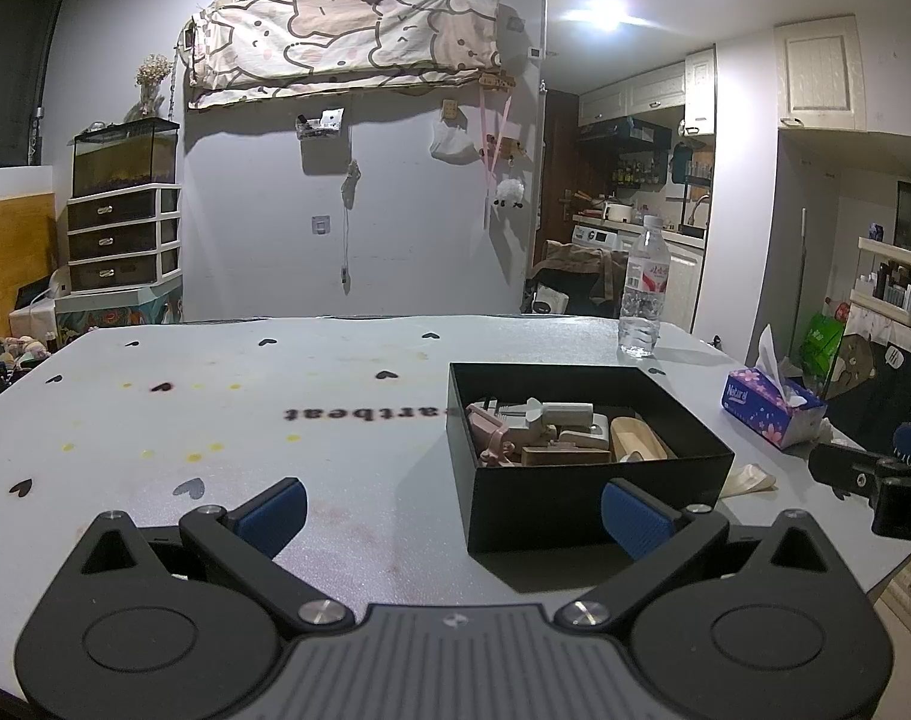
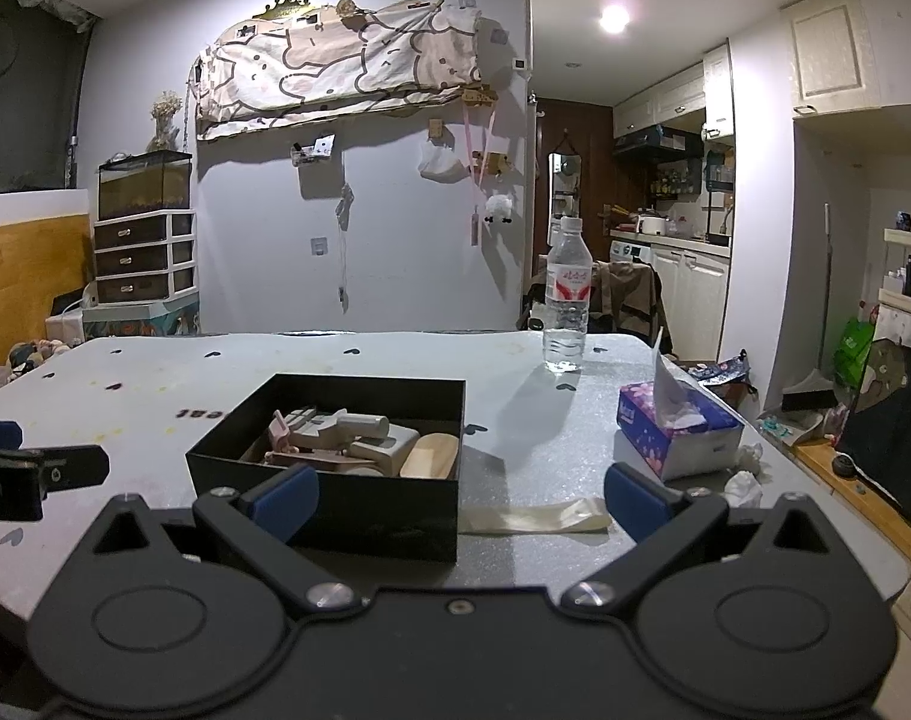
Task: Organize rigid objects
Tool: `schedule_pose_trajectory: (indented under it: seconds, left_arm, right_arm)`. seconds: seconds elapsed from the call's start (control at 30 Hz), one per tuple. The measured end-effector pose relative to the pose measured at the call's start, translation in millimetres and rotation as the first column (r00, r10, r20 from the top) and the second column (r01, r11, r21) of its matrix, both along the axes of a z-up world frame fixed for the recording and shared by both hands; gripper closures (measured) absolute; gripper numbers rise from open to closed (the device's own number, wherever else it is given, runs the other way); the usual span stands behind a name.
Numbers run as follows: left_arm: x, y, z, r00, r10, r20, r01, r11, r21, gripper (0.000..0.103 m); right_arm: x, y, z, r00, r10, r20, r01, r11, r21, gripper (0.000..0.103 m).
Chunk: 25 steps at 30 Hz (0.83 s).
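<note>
both tools, left and right, spread empty; black box contents jumbled, unclear.

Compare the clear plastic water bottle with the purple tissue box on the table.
The clear plastic water bottle stands tall and upright; the purple flower-printed tissue box lies low and flat. The bottle is see-through and capped shut; the box is opaque, open on top, with a white tissue sticking up. The bottle stands farther back than the box. Both rest on the grey heart-patterned table, outside the black box.

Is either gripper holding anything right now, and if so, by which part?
Nothing is held. The left gripper and the right gripper both stand open and empty, short of the black box.
</note>
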<state>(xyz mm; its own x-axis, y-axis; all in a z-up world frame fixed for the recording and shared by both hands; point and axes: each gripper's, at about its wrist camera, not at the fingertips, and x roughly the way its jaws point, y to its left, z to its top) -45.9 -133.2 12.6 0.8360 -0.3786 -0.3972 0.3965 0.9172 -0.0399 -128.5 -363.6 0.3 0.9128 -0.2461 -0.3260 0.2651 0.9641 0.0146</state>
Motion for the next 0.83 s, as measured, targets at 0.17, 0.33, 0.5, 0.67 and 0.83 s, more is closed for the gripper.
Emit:
schedule_pose_trajectory:
  seconds: [0.17,0.33,0.5,0.67,0.83]
  left_arm:
    - [0.5,-0.5,0.2,1.000,0.001,0.001,-0.001,1.000,0.000,0.000]
    - [0.3,-0.4,0.2,1.000,0.001,0.001,-0.001,1.000,0.000,0.000]
    - [0.6,-0.7,0.4,1.000,0.001,0.001,-0.001,1.000,0.000,0.000]
    - [0.2,-0.5,0.3,1.000,0.000,-0.001,0.000,1.000,0.000,0.000]
    - [-0.5,-0.5,-0.4,1.000,0.001,0.000,-0.001,1.000,0.002,0.000]
  right_arm:
    - [0.0,-0.3,0.3,1.000,0.000,0.001,0.000,1.000,-0.001,0.000]
    - [0.0,-0.1,0.4,1.000,0.000,0.003,0.000,1.000,-0.001,0.000]
    - [-0.2,-0.2,1.9,1.000,0.000,0.005,0.000,1.000,-0.003,0.000]
    - [-0.1,0.0,3.2,1.000,0.003,0.002,-0.003,1.000,-0.001,0.000]
    - [-0.2,-0.1,3.2,1.000,0.005,0.002,-0.005,1.000,-0.002,0.000]
